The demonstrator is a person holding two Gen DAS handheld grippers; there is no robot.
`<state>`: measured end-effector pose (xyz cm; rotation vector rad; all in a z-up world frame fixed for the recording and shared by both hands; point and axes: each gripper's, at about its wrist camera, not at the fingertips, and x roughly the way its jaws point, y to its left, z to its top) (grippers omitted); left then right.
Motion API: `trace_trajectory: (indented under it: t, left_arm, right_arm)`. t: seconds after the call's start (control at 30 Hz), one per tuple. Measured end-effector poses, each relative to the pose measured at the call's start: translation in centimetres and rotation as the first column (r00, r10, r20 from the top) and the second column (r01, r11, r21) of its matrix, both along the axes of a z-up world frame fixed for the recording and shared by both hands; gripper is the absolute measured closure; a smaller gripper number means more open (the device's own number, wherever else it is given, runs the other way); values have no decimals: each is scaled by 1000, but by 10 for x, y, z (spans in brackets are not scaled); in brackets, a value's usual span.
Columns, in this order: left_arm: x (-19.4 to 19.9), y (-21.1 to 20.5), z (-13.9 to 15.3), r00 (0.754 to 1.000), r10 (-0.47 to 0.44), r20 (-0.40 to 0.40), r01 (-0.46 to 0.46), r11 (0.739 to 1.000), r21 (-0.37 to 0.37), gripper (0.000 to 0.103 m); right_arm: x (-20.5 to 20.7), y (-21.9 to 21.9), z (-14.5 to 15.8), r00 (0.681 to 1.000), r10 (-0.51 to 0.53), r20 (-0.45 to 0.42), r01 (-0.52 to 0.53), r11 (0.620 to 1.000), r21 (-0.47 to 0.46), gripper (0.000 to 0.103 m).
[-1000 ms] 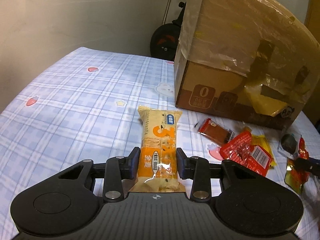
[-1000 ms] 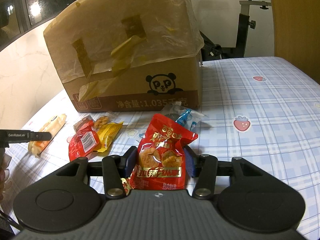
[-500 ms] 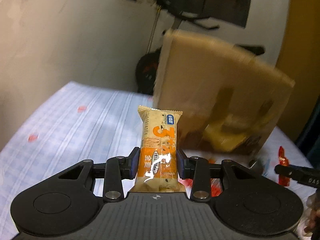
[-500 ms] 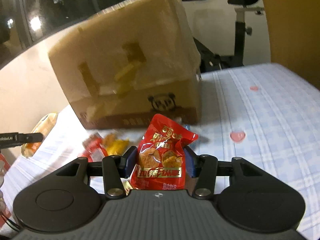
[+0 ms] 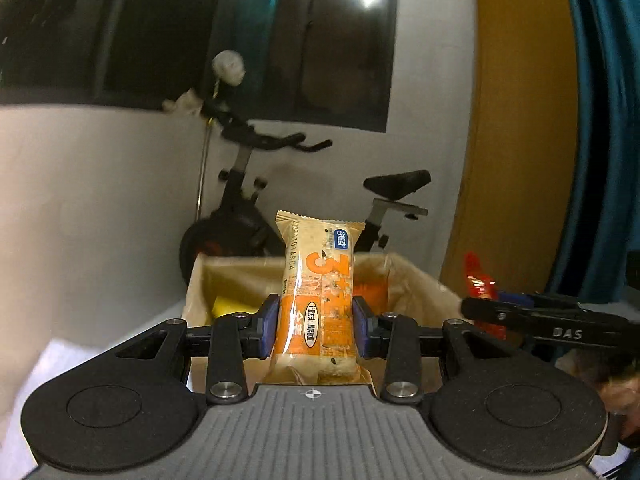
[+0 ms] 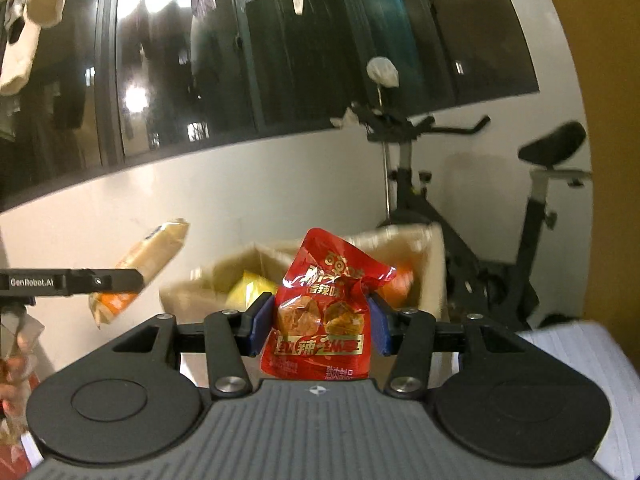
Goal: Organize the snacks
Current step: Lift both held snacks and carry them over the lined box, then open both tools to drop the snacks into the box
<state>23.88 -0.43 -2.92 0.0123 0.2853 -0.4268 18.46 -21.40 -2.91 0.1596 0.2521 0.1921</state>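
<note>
A dark window and an exercise bike (image 6: 472, 216) fill the background. Beyond both jaws gapes the open cardboard box (image 5: 224, 280), some snacks inside. Left gripper (image 5: 315, 326) clamps an orange-and-cream biscuit bar (image 5: 318, 300); right gripper (image 6: 317, 330) clamps a red foil snack pouch (image 6: 324, 312). Neither is dropped yet.

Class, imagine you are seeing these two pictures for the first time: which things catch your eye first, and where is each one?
Centre of the left wrist view: the orange-and-cream snack bar, upright in the left gripper. Centre of the right wrist view: the red snack packet, clamped in the right gripper. Behind both sits the open cardboard box, with an exercise bike against the wall.
</note>
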Motion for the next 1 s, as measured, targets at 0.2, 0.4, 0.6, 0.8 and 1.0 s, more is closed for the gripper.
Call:
trace_trajectory:
  t: [0.2,0.4,0.6,0.8,1.0]
  left_arm:
    - [60,-34,0,998,21,-54,-19,999,37,63]
    - [101,-49,-22,989,50,-138,-39,996,80,63]
    - [113,-37,-29,979,76,-189,-63,995,72,25]
    - [93,-15,-18,981,85,-174,-81,996,27,24]
    - [55,4,-5,990,86,-112,-85,996,15,25]
  right_arm:
    - [58,1,10,998,-52,-29,51,998,-35,51]
    - [82,5,-2,992,-96,-84,89,992,-85,51]
    - [85,5,-13,984,-127,-125,112,986,-125,43]
    - [72,6,-11,984,-143,-103,126,979,-157,28]
    - [42,1,-8,993,-110,-45,104,988,-114,28]
